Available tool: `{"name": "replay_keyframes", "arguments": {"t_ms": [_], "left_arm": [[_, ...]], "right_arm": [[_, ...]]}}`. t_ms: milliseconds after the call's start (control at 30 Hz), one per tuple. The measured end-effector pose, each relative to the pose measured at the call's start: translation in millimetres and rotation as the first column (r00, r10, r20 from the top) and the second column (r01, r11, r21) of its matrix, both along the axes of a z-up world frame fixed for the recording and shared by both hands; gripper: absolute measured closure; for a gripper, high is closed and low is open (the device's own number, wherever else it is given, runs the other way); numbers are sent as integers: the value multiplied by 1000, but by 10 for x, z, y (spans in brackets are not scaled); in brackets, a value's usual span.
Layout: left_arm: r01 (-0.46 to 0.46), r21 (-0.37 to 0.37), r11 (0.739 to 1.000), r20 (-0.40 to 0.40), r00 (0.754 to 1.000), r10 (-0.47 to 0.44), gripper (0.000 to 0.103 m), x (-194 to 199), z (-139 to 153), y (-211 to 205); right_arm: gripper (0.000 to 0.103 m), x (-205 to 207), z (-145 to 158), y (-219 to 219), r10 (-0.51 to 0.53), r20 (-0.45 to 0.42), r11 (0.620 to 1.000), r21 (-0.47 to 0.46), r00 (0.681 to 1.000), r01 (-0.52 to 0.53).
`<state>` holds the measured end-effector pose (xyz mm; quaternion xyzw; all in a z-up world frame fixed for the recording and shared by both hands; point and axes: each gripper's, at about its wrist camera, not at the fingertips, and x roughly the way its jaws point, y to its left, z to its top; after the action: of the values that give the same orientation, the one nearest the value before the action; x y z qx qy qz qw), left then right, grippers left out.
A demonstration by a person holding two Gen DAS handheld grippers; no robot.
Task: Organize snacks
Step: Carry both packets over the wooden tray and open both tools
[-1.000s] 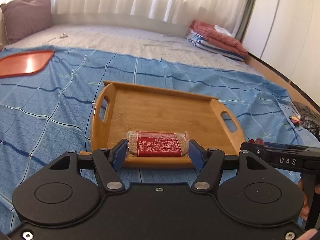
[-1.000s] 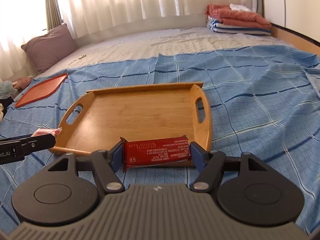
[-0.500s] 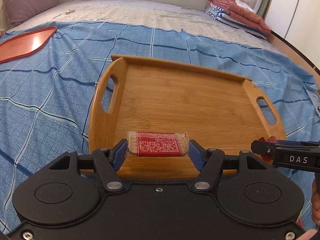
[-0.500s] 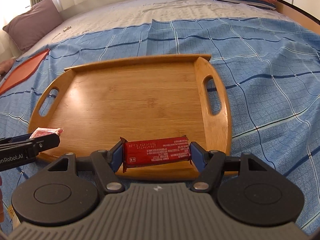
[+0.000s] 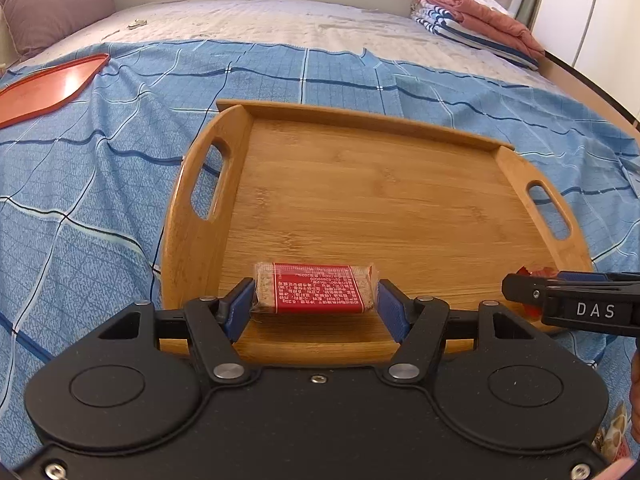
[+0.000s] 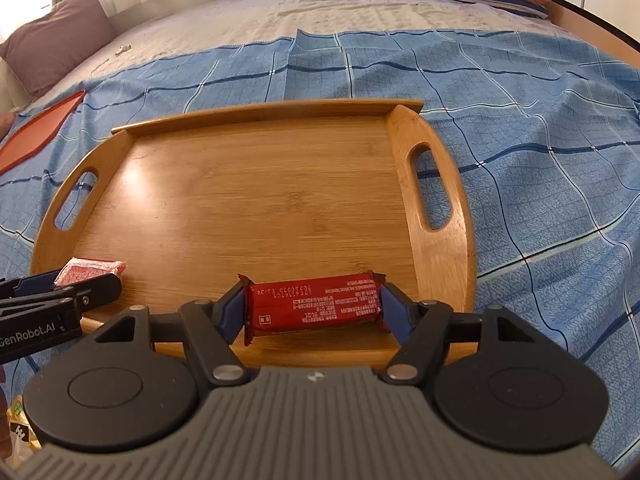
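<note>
A bamboo tray (image 5: pixel 360 200) with two handle slots lies on a blue checked sheet. My left gripper (image 5: pixel 316 304) is shut on a grain bar (image 5: pixel 316 288) in clear wrap with a red label, low over the tray's near left part. In the right wrist view, the same tray (image 6: pixel 260 200) lies below my right gripper (image 6: pixel 314 312). Its jaws are opening with a red snack bar (image 6: pixel 314 306) between them. The pads still touch the wrapper ends, and the bar sags at its left end just above the tray's near edge. Each gripper's tip shows at the other view's side.
An orange tray (image 5: pixel 44 84) lies on the sheet at the far left. A purple pillow (image 5: pixel 52 0) and folded blankets (image 5: pixel 480 20) sit at the back of the bed. Snack packets (image 5: pixel 612 432) peek in at the near right corner, beside a person's hand.
Both grippers have come forward and down, from before the tray's near edge to low over it. The right jaws stand slightly wider and the red bar has tilted.
</note>
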<state>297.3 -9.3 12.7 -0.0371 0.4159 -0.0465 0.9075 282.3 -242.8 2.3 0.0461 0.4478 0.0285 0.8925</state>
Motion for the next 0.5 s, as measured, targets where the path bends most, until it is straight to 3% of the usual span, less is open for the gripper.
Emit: {"name": "replay_keyframes", "arguments": {"t_ms": [400,500], "left_arm": [[16,35,999,11,1000,-17,38,-21,-15,-32],[17,32,999,10,1000,-18,34,-25,-11,-25]], "right_arm": [[26,40,1,83,-11,-48,998,-64,999,8],[23,41,10,75,-22,-53,998,-53,998,19]]}}
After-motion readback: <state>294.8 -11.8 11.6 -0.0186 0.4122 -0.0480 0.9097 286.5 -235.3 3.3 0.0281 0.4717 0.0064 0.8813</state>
